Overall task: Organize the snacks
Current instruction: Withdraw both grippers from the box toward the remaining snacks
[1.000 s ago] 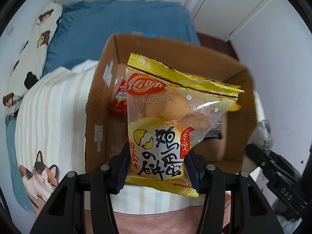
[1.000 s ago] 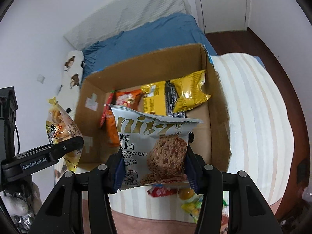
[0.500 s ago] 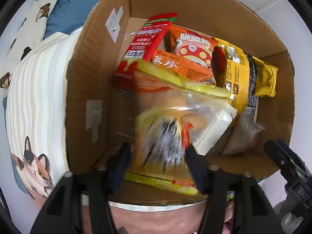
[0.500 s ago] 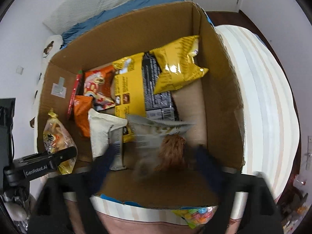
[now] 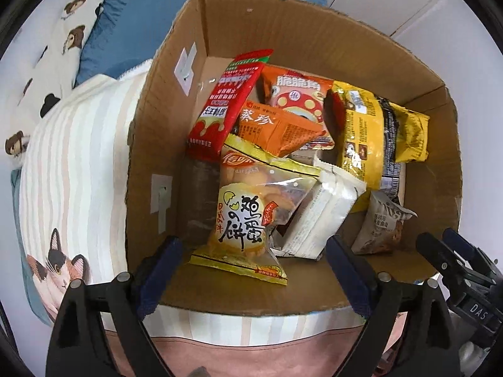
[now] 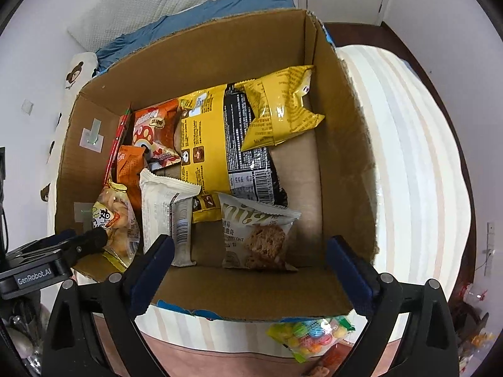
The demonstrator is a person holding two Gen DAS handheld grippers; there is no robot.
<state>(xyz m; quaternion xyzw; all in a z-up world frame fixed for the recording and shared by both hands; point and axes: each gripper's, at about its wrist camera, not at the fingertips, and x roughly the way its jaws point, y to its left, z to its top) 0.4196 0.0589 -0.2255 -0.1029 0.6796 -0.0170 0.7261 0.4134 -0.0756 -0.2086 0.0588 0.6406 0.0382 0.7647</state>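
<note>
Jaws apart; yellow egg-biscuit packet (image 5: 243, 220) boxed.

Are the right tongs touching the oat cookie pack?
Apart. In the right wrist view the right tongs stand open, and the oat cookie pack lies in the box between them.

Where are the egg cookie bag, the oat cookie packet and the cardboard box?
egg cookie bag (image 5: 242, 220), left wrist view, printed front panel
oat cookie packet (image 6: 256, 235), right wrist view, front, on the cookie picture
cardboard box (image 6: 220, 53), right wrist view, inner far wall
</note>
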